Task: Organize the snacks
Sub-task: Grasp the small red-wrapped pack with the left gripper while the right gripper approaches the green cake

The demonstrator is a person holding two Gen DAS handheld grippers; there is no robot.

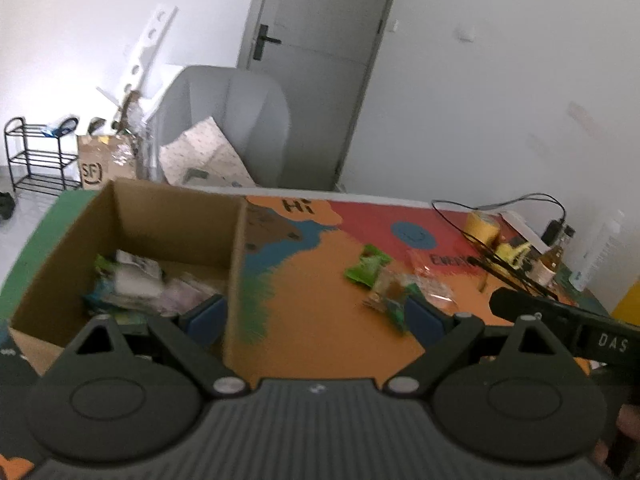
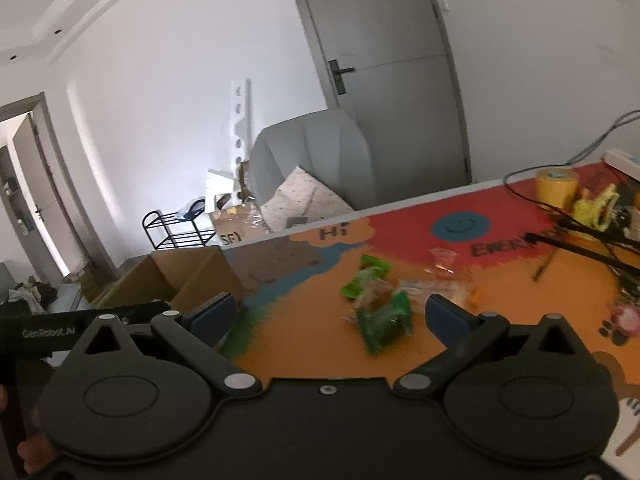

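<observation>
1. My left hand-held gripper [image 1: 316, 316] stands wide with nothing between its blue pads [image 1: 206, 318]; its left finger hangs over the open brown cardboard box [image 1: 176, 216], its right finger over the bench.
2. My right hand-held gripper [image 2: 328, 314] is also spread wide and grips nothing; the nearest green snack packet [image 2: 386, 316] lies on the bench between its fingers, apart from both pads.
3. The box sits at the left end of the colourful cartoon-printed bench [image 1: 320, 320] and already holds several blurred wrapped snacks [image 1: 140, 284], white, green and pale.
4. More loose snacks lie on the orange part of the bench to the right of the box: a bright green packet [image 1: 368, 266], a clear wrapper with brown contents [image 1: 394, 292] touching it, and a clear crinkled wrapper [image 2: 442, 260] further back.
5. Toward the far right corner stand a yellow roll of tape [image 2: 556, 188], a yellow toy-like object [image 2: 592, 206] and tangled black cables [image 1: 500, 236].
6. Behind the bench are a grey armchair [image 1: 240, 120] and a grey door [image 2: 384, 52].
</observation>
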